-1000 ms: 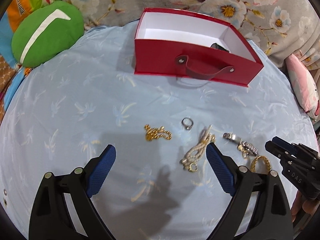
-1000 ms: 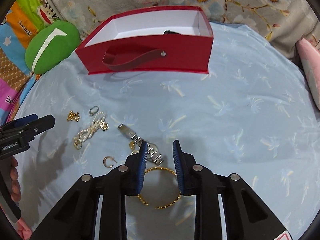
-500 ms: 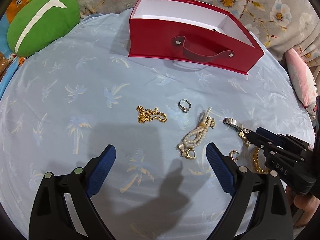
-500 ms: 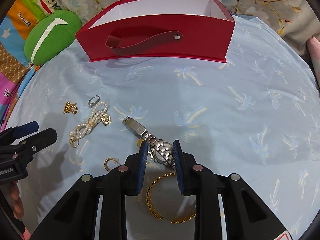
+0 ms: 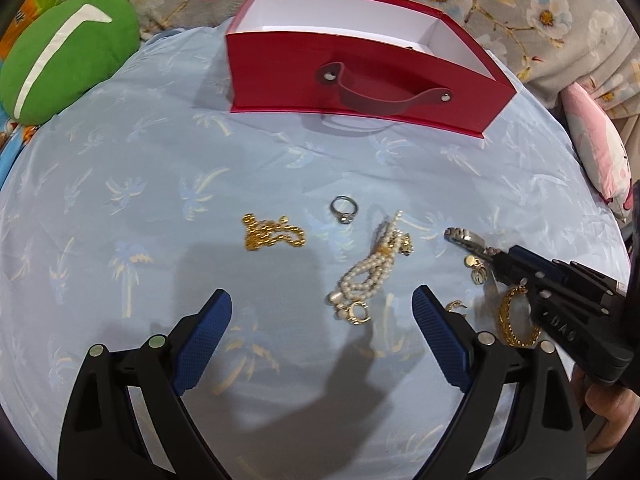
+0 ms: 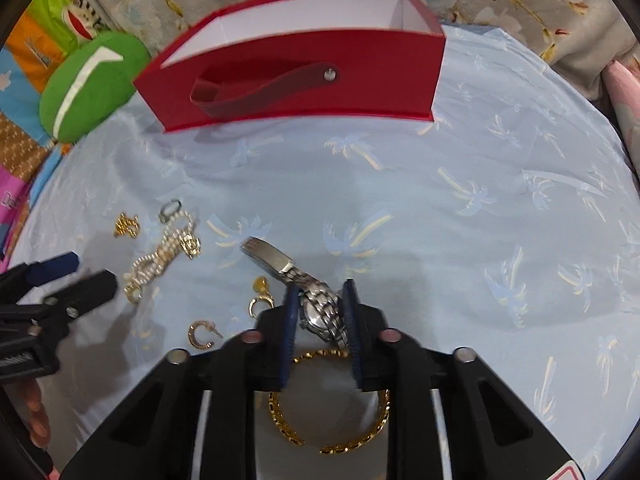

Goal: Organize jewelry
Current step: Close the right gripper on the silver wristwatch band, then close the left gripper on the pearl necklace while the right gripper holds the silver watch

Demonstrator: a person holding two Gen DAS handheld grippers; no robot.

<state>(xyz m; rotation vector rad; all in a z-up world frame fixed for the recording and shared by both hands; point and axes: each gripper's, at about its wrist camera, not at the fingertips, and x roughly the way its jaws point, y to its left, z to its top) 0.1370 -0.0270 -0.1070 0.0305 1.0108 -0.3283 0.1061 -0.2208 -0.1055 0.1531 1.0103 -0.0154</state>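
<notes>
One red box (image 6: 304,76) stands at the back of the surface (image 6: 460,208). One silver watch (image 6: 320,312) sits pinched in the right claw (image 6: 322,320), above one gold bangle (image 6: 332,420). The left claw (image 5: 322,336) is spread wide, one pearl strand (image 5: 372,272) between its fingers.

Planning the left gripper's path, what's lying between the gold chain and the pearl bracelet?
Only the silver ring, slightly farther back, toward the red box; otherwise bare cloth between gold chain and pearl bracelet, in the left wrist view.
</notes>
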